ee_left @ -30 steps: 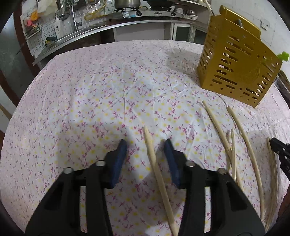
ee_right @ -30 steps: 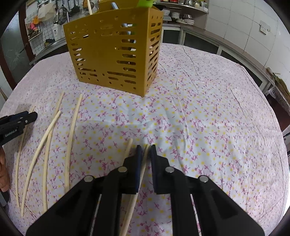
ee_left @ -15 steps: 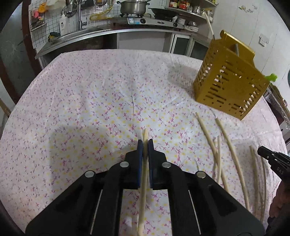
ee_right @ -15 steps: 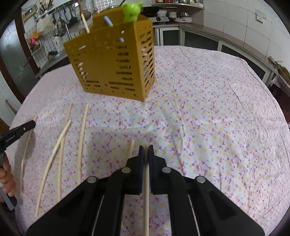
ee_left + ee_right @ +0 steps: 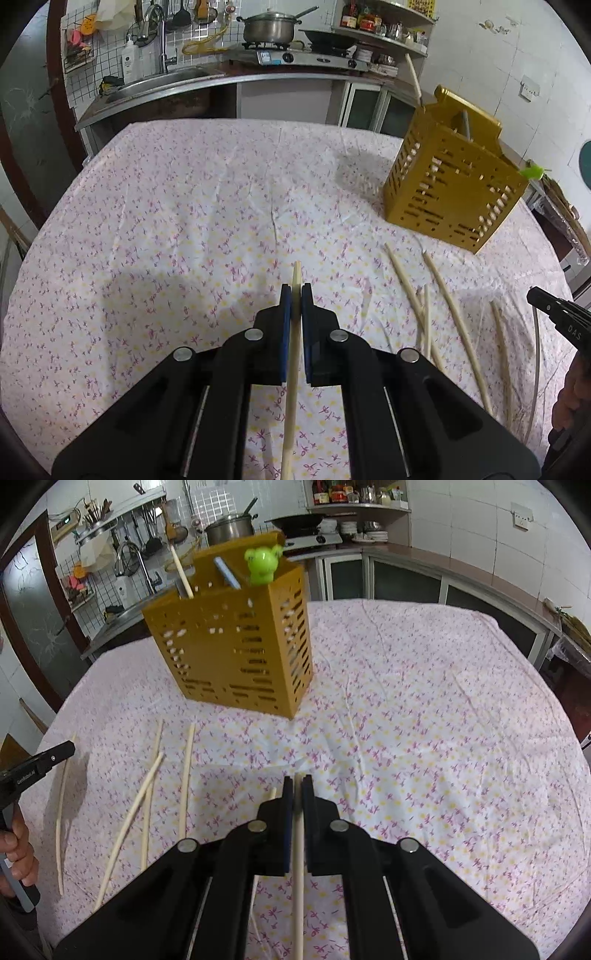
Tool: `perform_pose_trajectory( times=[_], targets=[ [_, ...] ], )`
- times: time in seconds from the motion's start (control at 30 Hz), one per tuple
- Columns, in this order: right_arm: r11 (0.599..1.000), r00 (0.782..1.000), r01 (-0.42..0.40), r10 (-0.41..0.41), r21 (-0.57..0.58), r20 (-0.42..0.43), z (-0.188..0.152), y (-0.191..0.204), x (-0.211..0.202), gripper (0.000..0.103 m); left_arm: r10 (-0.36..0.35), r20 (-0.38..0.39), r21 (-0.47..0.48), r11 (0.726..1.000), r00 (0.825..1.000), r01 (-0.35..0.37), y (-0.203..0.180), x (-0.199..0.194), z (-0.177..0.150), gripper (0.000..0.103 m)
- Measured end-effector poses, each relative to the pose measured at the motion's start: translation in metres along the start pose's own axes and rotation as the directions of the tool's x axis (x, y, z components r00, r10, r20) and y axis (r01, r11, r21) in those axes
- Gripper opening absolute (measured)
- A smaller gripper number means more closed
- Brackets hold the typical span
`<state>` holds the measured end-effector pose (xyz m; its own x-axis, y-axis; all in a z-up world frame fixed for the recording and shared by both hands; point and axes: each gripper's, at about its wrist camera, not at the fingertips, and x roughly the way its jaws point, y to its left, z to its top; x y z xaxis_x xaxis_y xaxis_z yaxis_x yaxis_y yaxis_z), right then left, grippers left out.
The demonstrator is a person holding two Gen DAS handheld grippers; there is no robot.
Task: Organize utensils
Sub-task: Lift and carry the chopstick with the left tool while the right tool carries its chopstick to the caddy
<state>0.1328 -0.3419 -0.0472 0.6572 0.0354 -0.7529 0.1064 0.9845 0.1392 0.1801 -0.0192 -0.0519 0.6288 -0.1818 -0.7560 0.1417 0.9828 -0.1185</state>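
My left gripper (image 5: 294, 290) is shut on a pale wooden chopstick (image 5: 291, 373) and holds it above the floral tablecloth. My right gripper (image 5: 297, 781) is shut on another chopstick (image 5: 298, 867), also lifted. A yellow slotted utensil holder (image 5: 240, 653) stands ahead and left of the right gripper; it also shows at the far right in the left wrist view (image 5: 454, 188). It holds a chopstick, a blue handle and a green frog-topped utensil (image 5: 260, 565). Several loose chopsticks (image 5: 147, 794) lie on the cloth between the two grippers, also seen in the left wrist view (image 5: 443, 306).
The table (image 5: 166, 229) is covered by a white cloth with purple and yellow flowers. A kitchen counter with sink (image 5: 155, 79), stove and pot (image 5: 267, 27) runs behind it. One more chopstick (image 5: 271, 794) lies just left of the right gripper.
My left gripper closed on its chopstick and lifted it. My right gripper, shut on its chopstick, rose with it, and the holder looks farther off in both views.
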Motion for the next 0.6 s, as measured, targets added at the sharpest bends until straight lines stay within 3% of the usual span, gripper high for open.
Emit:
perform_pose_trajectory(
  times=[0.27,0.6],
  targets=[
    [1.000,0.994,-0.012,0.010,0.010,0.105,0.017,-0.007,-0.036,0.005,-0.028,0.096,0.013,1.000,0.995,0.027,-0.007,-0.035,0.020,0.004],
    [1.000,0.969,-0.013,0.015,-0.006,0.248,0.029,-0.004,-0.084,0.005,-0.041,0.206,0.016,0.999,0.978,0.038,-0.012,-0.076,0.036,0.004]
  ],
)
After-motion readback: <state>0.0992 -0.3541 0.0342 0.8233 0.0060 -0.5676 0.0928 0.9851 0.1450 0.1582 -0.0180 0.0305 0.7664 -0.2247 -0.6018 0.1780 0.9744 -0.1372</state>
